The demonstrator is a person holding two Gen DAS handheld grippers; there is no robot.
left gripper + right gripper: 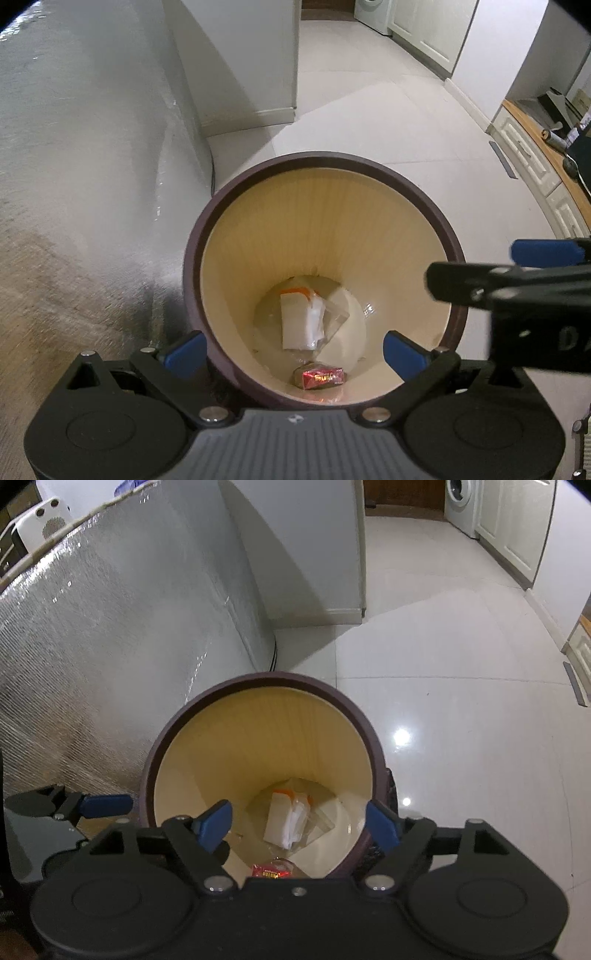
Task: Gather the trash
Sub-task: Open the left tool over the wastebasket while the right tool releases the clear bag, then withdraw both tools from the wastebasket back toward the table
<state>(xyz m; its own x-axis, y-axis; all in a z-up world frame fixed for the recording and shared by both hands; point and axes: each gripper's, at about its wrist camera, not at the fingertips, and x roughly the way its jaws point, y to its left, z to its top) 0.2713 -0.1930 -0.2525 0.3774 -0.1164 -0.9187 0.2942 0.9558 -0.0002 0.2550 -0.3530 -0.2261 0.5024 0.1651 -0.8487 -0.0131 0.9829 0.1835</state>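
While the red wrapper point(320, 377) and white packet point(300, 320) lie at the bottom of the bin point(325, 162), both left gripper point(295, 352) and right gripper point(299, 825) are held spread and empty above it, best withdrawn straight upward, clear of the rim.

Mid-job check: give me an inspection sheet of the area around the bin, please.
Surface: glossy white tiled floor.
Job's things: trash bin upright, holding a white packet, clear plastic and a red wrapper.
Clutter: nothing seen on the floor.
Grippers: left gripper and right gripper above the bin, jaws open, empty.
Cables: a black cable behind the bin.
Surroundings: silver foil panel, washing machine, cabinets.
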